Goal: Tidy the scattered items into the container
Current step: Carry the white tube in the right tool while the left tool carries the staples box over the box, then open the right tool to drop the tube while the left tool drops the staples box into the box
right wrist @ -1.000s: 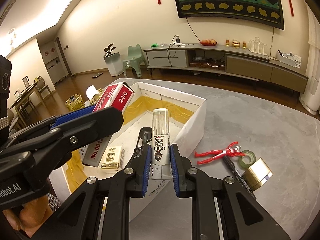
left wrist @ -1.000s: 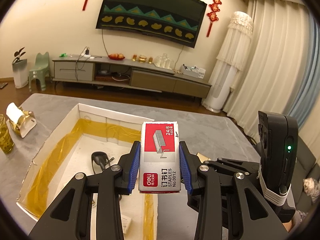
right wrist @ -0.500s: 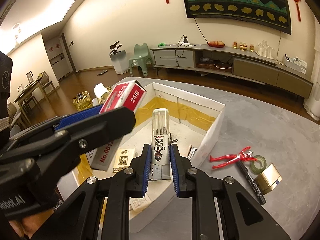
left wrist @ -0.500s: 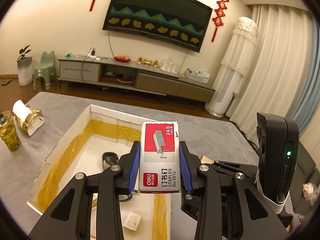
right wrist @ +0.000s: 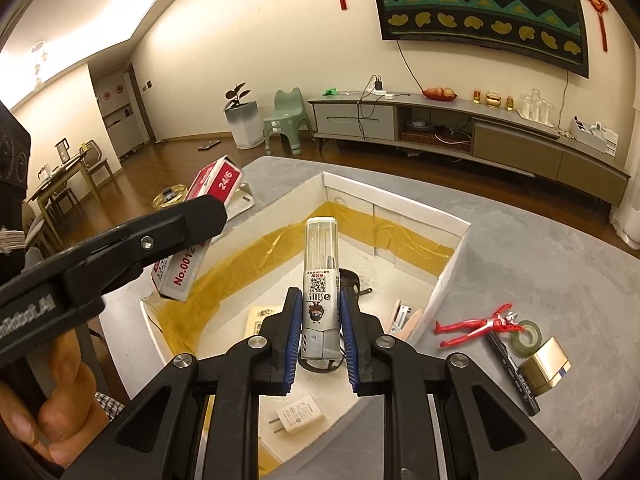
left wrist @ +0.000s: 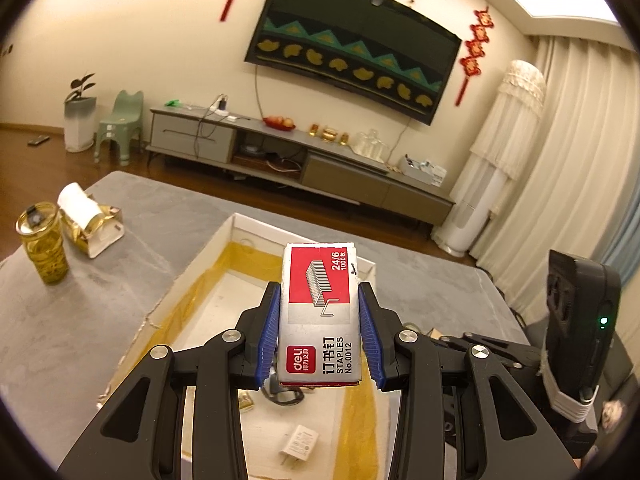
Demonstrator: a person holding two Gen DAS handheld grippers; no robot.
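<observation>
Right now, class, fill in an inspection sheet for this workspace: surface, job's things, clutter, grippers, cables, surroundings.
Surface: grey table, box on it.
Job's things: white cardboard box lined with yellow tape, holding a plug adapter and other small items; staple box and clear slim case held above it.
Clutter: red toy figure, black marker, green tape roll, gold box on the table right of the box; yellow jar.
Grippers: left gripper shut on staple box; right gripper shut on clear slim case.
Cables: charger cord on the TV cabinet.
Surroundings: TV, curtains, green stool.
</observation>
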